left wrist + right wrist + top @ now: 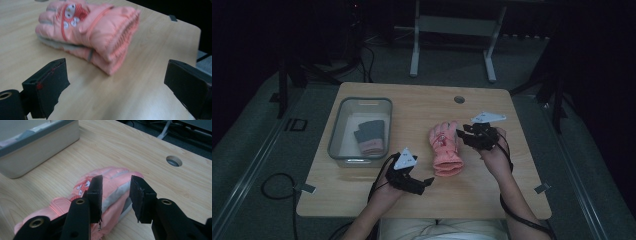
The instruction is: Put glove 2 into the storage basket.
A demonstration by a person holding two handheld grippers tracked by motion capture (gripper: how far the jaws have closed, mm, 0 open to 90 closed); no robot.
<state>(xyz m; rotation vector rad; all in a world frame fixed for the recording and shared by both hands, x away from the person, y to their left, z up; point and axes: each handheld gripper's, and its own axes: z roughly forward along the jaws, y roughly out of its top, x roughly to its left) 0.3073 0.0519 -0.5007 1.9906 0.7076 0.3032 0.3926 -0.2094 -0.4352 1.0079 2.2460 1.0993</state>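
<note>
Padded pink glove (446, 148) (ribbed cuff) lies flat on wood — right gripper (116, 197) half-open above it, left gripper (115, 82) wide.

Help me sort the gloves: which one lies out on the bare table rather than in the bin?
The pink glove, lying flat on the table between the two grippers. The grey glove with a pink cuff sits inside the clear bin.

Glove cuff: the right hand-held gripper (116, 197) is covering the near part of the pink glove (110, 182), its cuff running off the bottom edge.
Bin: the grey bin (37, 147) beyond the jaws is being cropped at the top-left edge.
Bin contents: the folded item (370, 136) is showing too small to identify.
Glove print: the motif is blurring ahead of the left hand-held gripper (117, 85).
</note>
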